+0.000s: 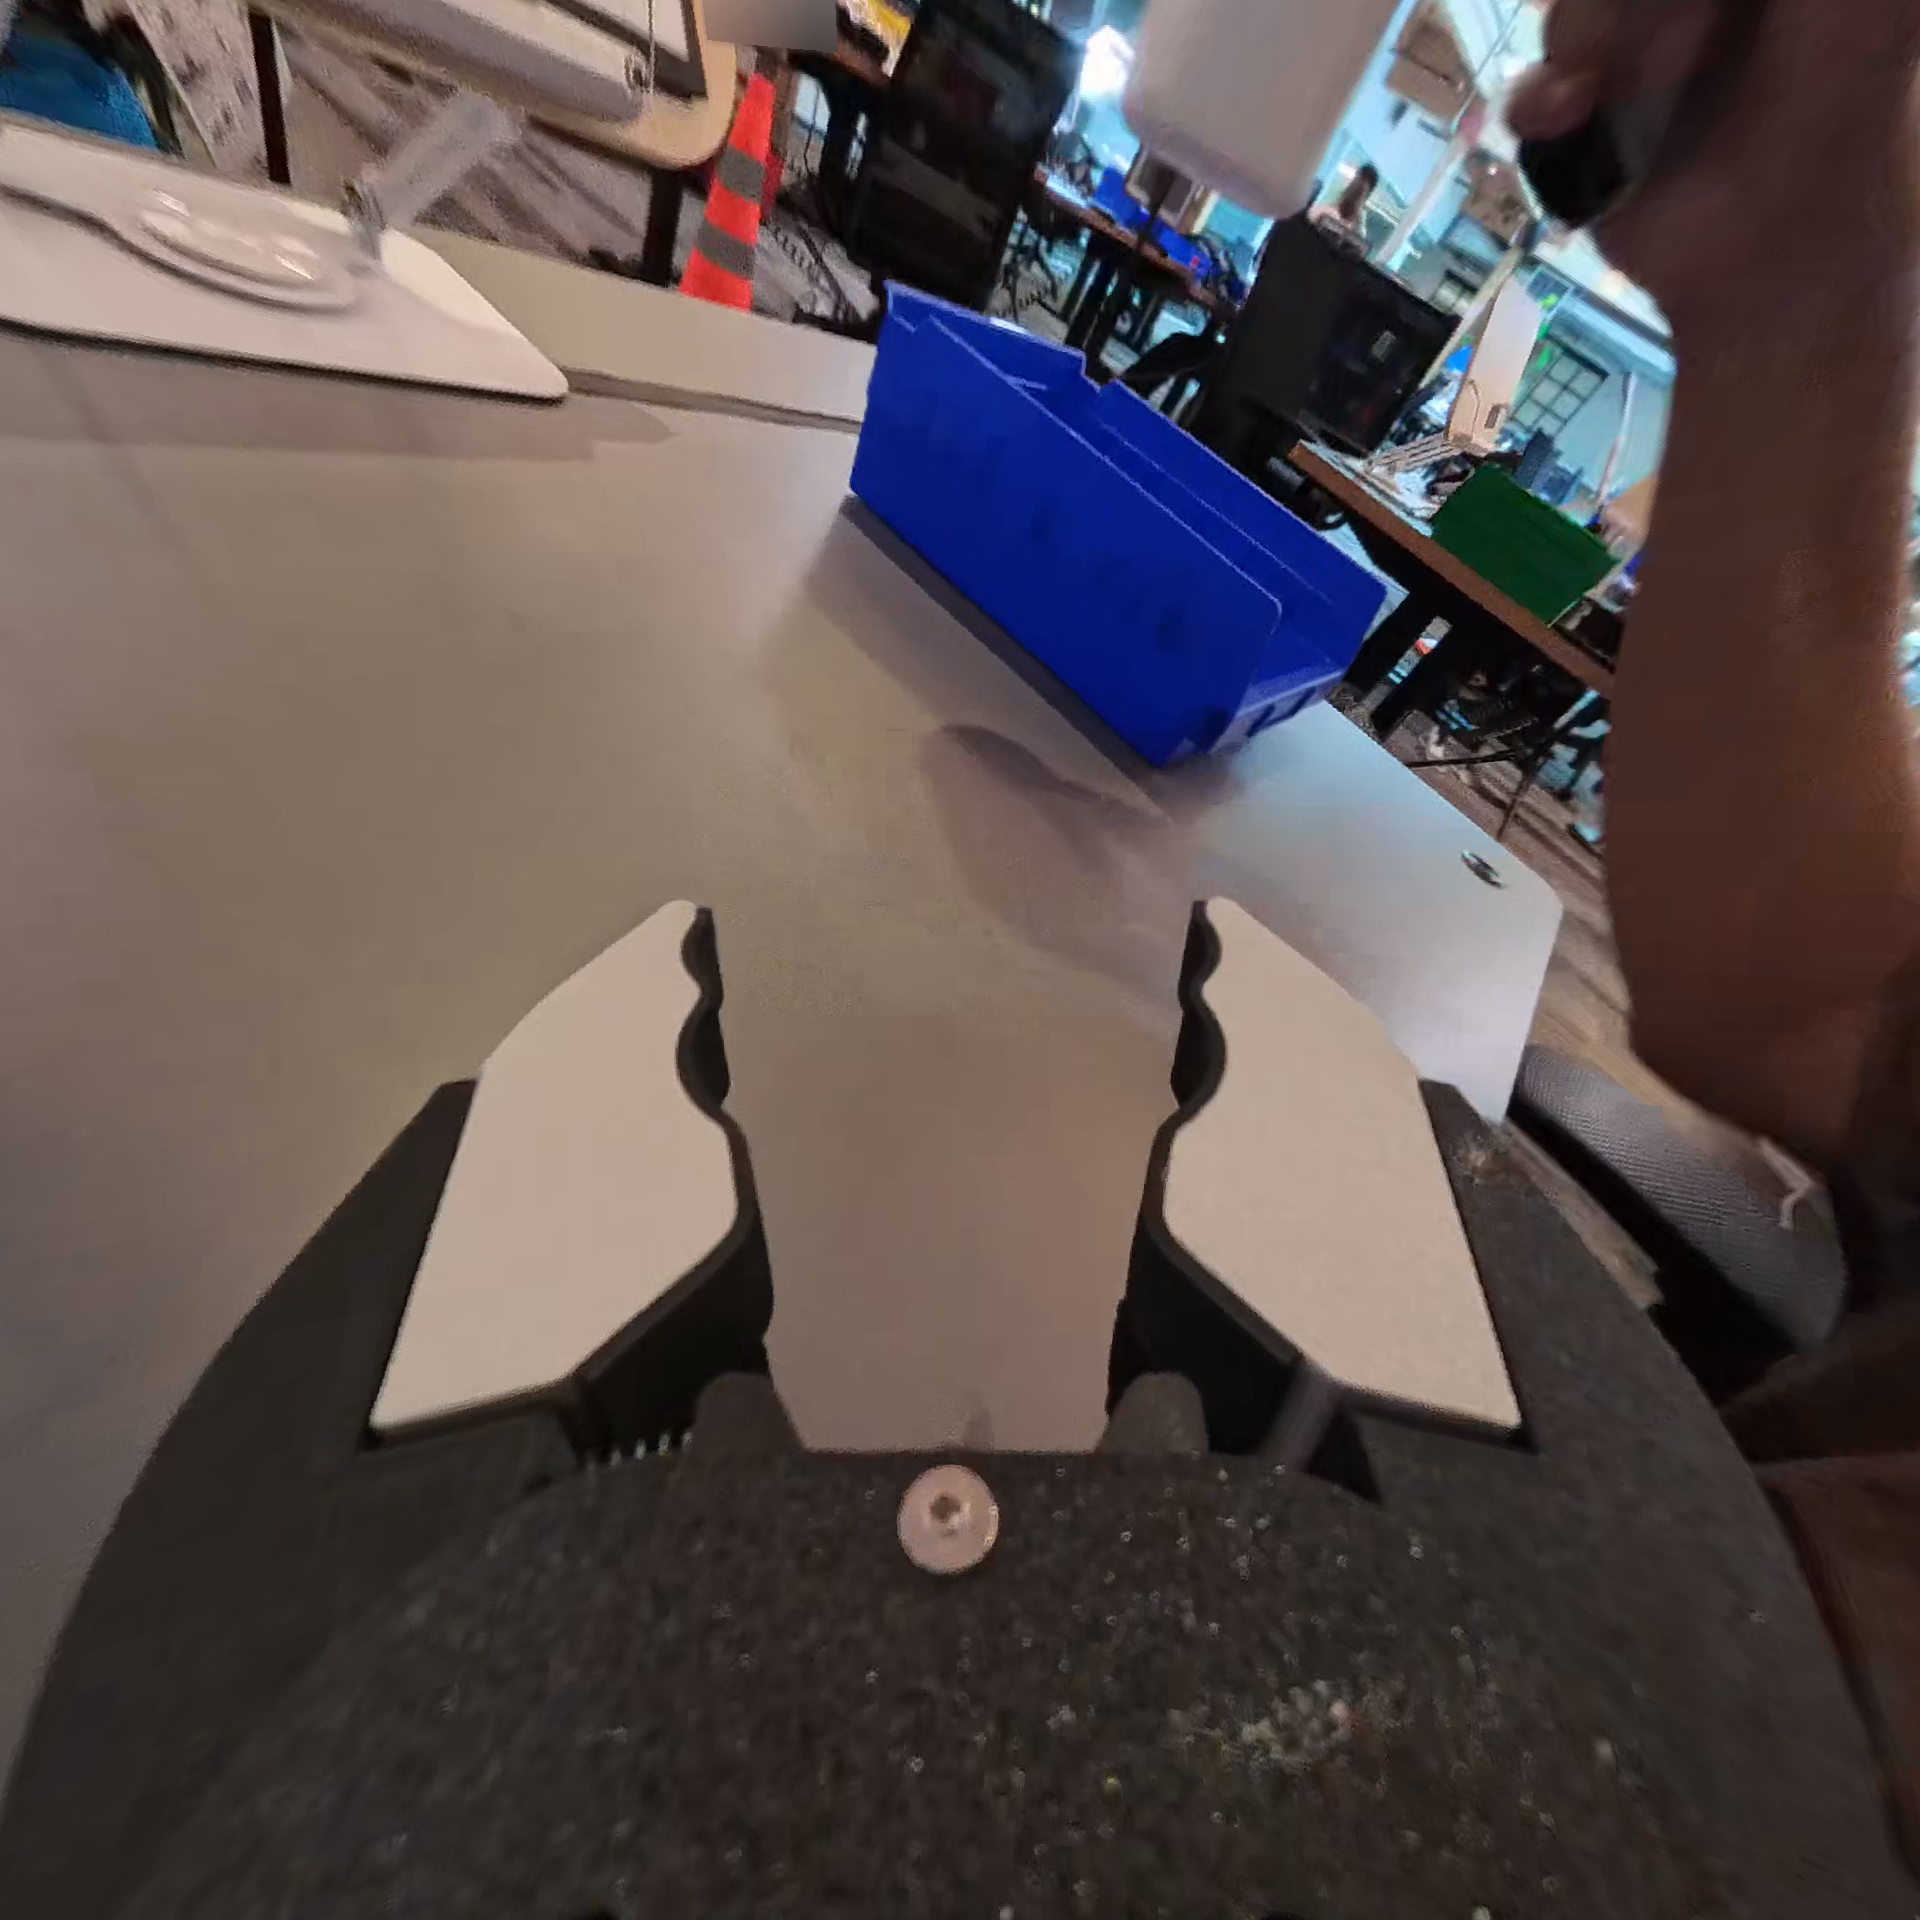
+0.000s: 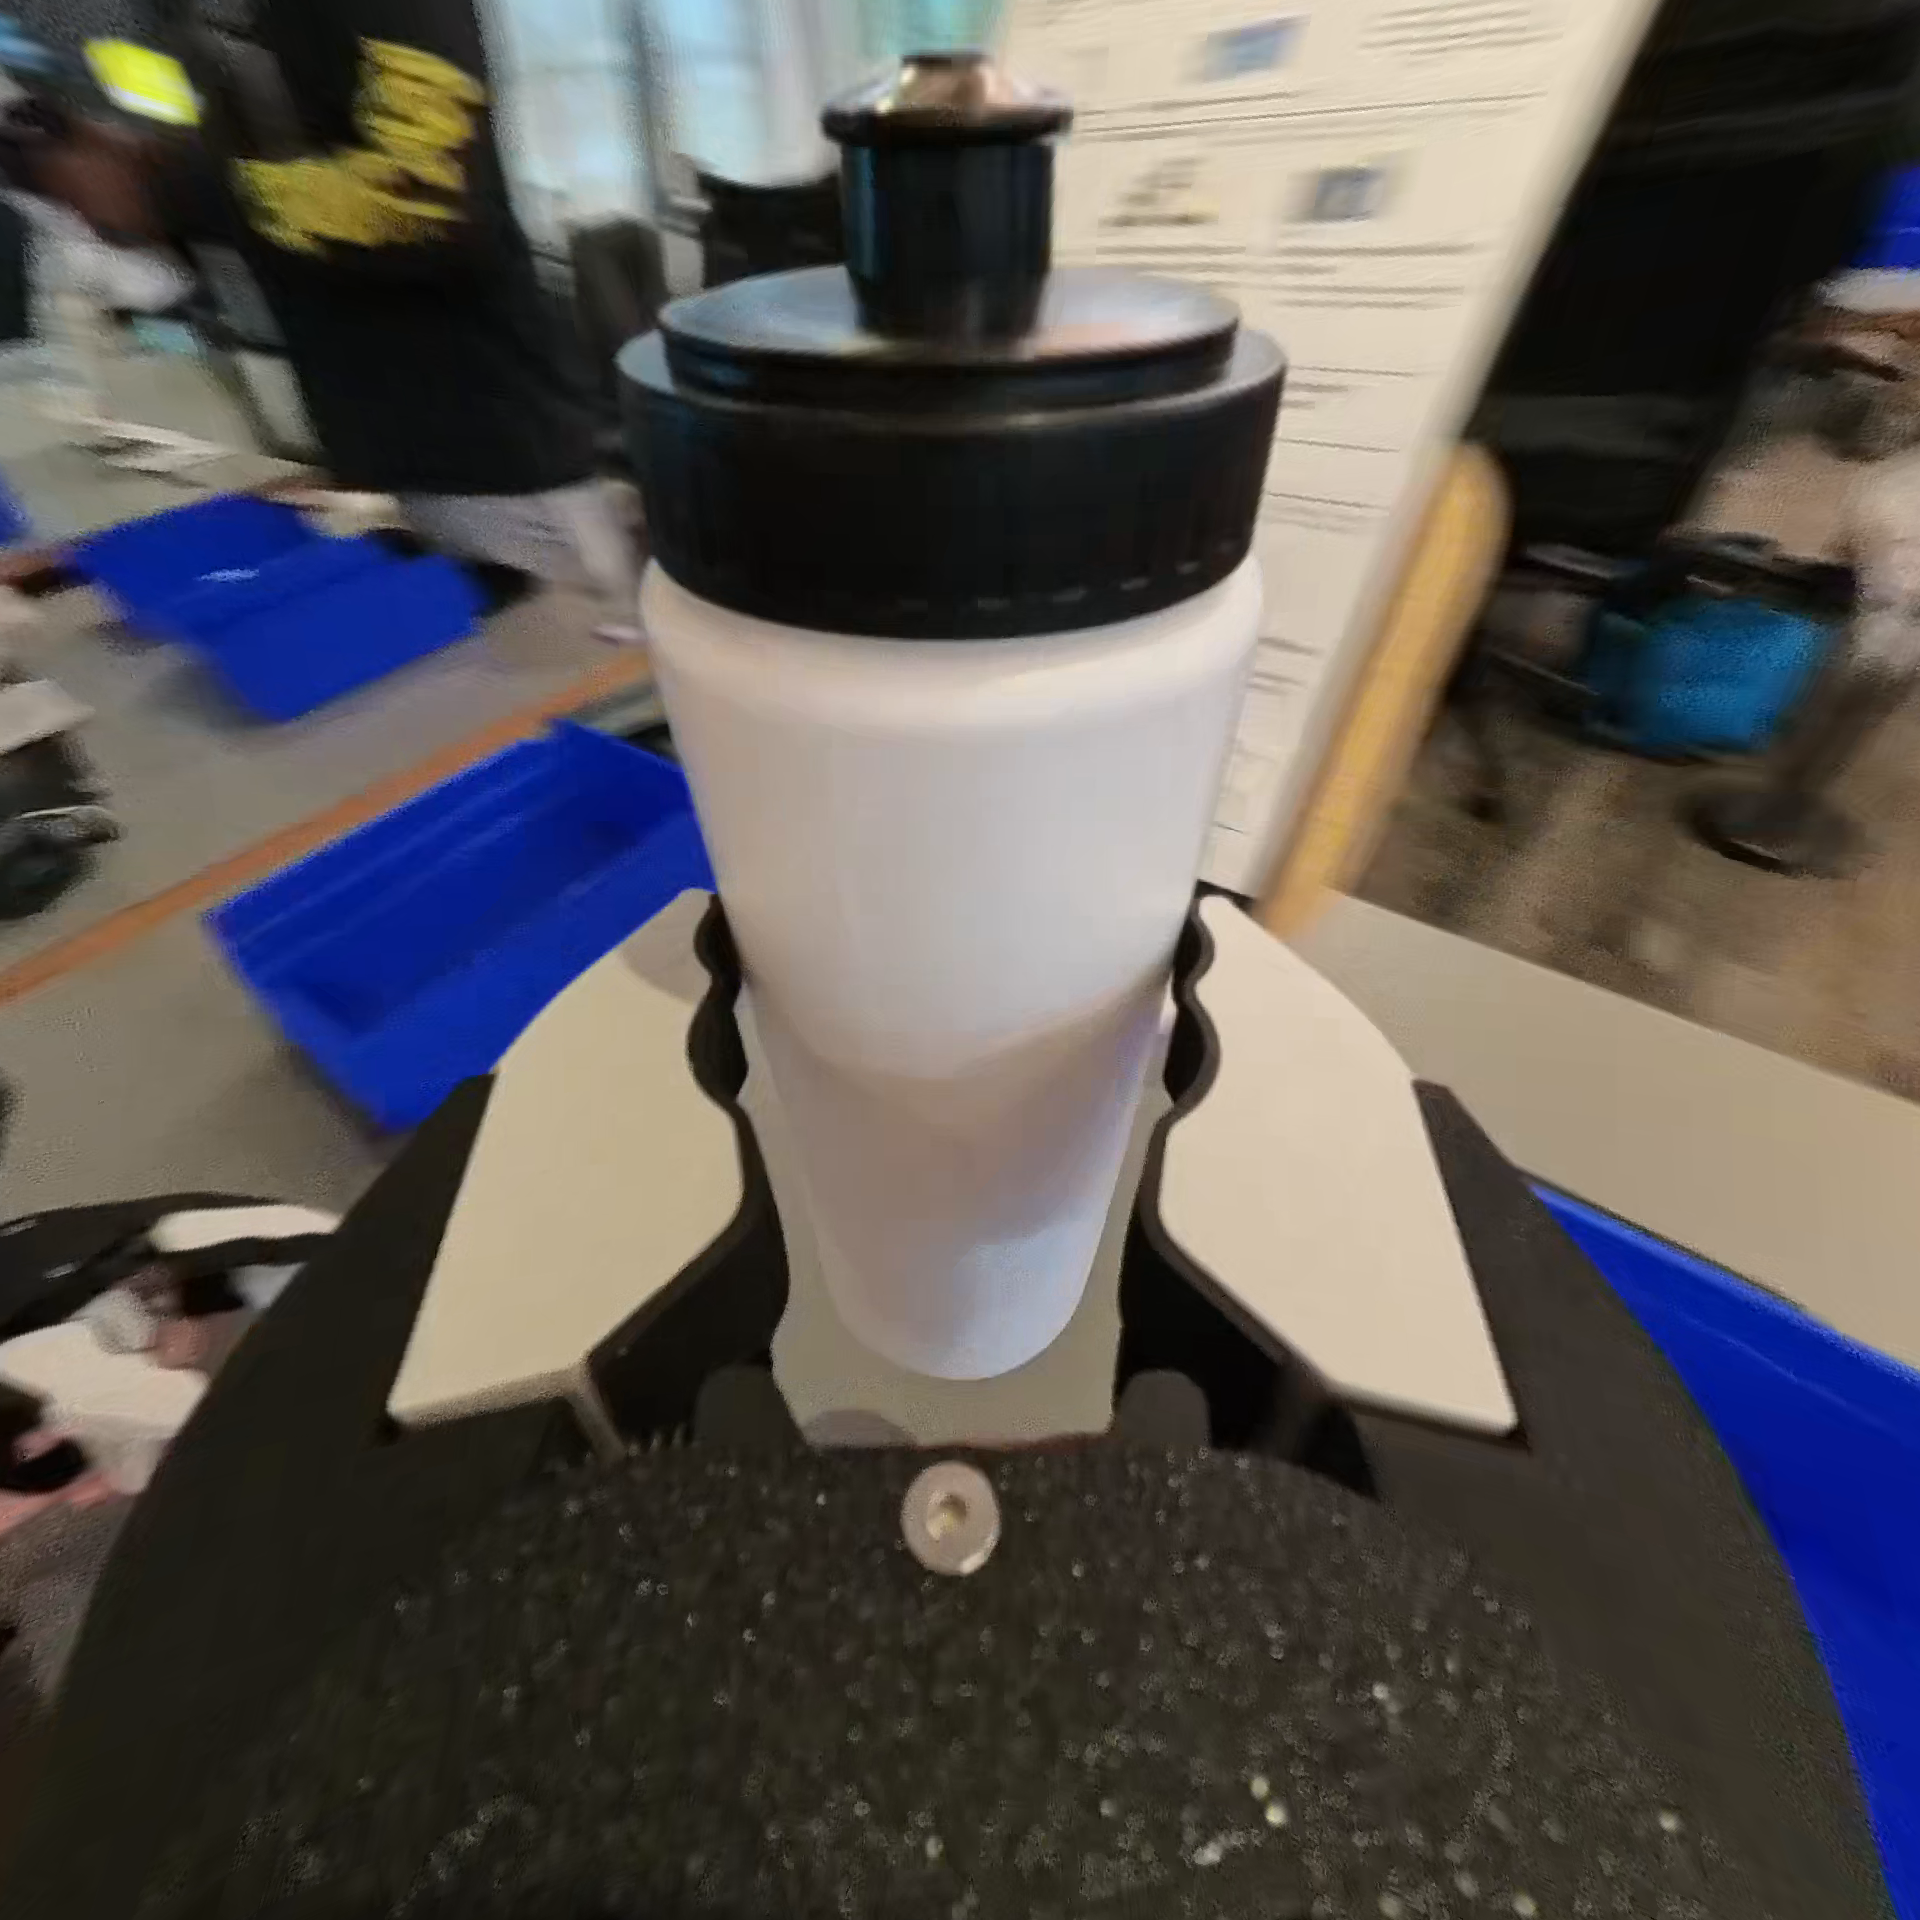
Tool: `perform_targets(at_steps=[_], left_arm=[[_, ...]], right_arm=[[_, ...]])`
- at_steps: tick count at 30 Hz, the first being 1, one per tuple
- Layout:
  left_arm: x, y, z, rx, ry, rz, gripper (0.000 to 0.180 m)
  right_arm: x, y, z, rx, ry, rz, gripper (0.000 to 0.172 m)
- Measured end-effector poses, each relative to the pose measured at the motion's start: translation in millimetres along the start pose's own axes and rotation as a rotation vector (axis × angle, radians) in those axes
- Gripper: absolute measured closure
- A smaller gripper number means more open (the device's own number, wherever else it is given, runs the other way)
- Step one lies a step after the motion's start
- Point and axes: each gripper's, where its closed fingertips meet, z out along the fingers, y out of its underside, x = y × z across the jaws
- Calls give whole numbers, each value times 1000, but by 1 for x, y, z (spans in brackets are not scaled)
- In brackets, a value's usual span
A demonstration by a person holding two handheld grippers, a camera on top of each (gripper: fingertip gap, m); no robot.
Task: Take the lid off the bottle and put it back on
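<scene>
The right gripper (image 2: 951, 935) pinches the white bottle (image 2: 956, 831) by its body, raised clear of the table (image 1: 416, 675), leaving the black lid (image 2: 951, 488) exposed for the left gripper (image 1: 951, 935), jaws spread and empty.

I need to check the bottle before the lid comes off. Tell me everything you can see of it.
The bottle is white, matte plastic by its look, and narrows toward its base. A black ribbed screw lid with a pull spout is still on. It is gripped at its lower body by the right claw, both pads pressing its sides.
</scene>
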Motion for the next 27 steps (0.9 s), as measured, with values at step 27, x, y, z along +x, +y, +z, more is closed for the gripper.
perform_targets(at_steps=[27], left_arm=[[-15,-1,-16,-20,-88,142,97]], right_arm=[[175,188,-31,-726,481,260,83]])
